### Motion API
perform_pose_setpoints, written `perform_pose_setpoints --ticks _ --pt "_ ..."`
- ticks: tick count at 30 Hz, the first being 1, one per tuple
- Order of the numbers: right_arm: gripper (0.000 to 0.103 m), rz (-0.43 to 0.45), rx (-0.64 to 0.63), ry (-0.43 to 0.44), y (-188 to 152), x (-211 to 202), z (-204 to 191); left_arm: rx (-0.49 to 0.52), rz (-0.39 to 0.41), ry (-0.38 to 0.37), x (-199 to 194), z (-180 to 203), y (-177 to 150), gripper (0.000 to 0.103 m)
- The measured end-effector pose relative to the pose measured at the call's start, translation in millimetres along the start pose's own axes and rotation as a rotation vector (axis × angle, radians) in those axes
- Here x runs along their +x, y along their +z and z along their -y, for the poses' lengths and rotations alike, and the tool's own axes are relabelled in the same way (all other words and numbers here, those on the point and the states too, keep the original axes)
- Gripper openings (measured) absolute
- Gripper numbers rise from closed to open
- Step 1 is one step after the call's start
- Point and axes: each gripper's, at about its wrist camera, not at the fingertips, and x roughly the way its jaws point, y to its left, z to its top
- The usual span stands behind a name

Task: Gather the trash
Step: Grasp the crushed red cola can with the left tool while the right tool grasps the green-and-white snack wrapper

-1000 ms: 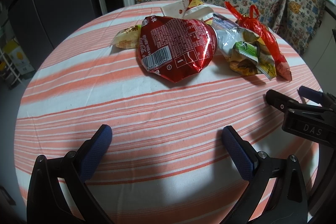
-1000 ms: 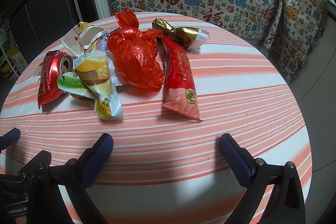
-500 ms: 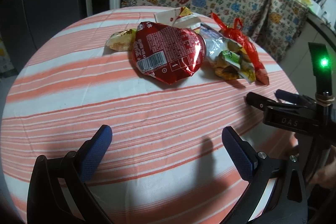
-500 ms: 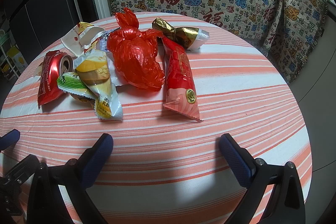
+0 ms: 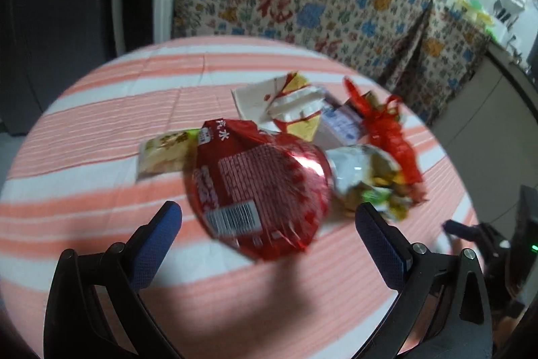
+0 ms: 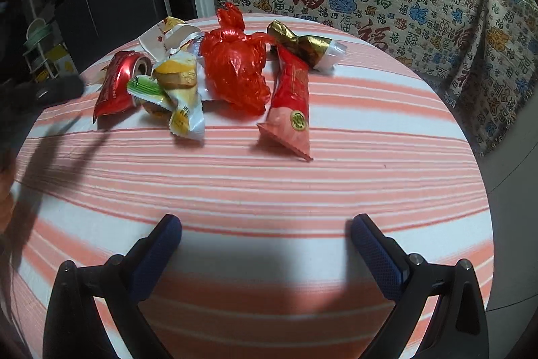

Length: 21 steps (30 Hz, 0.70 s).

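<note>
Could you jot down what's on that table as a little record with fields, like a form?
Surface: round table, striped cloth
Crushed red can: nearest the left tool, between its open fingers, not gripped
Red plastic bag: knotted, mid-pile
Long red packet: right of the bag
Gold wrapper: behind the packet
Torn paper cup: back left
Right tool: open, short of the pile
Bin: none visible

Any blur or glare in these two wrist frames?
Left wrist: motion-blurred across the scene, with a glare streak on the crushed red can; the left gripper itself stays sharp. Right wrist: sharp on the wrappers, such as the red plastic bag; blurred only at the left edge; the right gripper shadows the striped tablecloth. Both show fisheye curvature.
</note>
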Motion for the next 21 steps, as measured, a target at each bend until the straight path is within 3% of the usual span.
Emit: perform_pose_setpoints --ticks 2,6,8,10,12,18,21 --pt "0.103 0.006 0.007 0.002 -1.2 -0.8 1.2 0.028 -0.018 0.028 20.7 0.4 4.6 0.103" --pt "0.103 0.014 0.009 0.010 -4.1 -1.1 3.3 0.037 -0.003 0.010 33.2 1.7 9.6 0.101" --pt "0.102 0.029 0.036 0.030 -4.1 -2.8 8.0 0.043 0.003 -0.017 30.5 2.9 5.3 0.096" --pt "0.098 0.059 0.066 0.056 -3.3 -8.4 13.6 0.051 0.010 -0.032 24.8 4.0 -0.5 0.095" --pt "0.086 0.082 0.067 0.081 -0.3 -13.2 15.4 0.076 0.015 -0.028 14.9 8.0 -11.2 0.095" --pt "0.080 0.146 0.014 0.185 8.0 -24.7 -0.3 0.029 -0.021 0.050 -26.3 12.6 -63.9 0.096" --pt "0.080 0.129 -0.038 0.225 21.9 -16.2 -16.4 -0.006 -0.030 0.047 -38.3 10.3 -78.5 0.097"
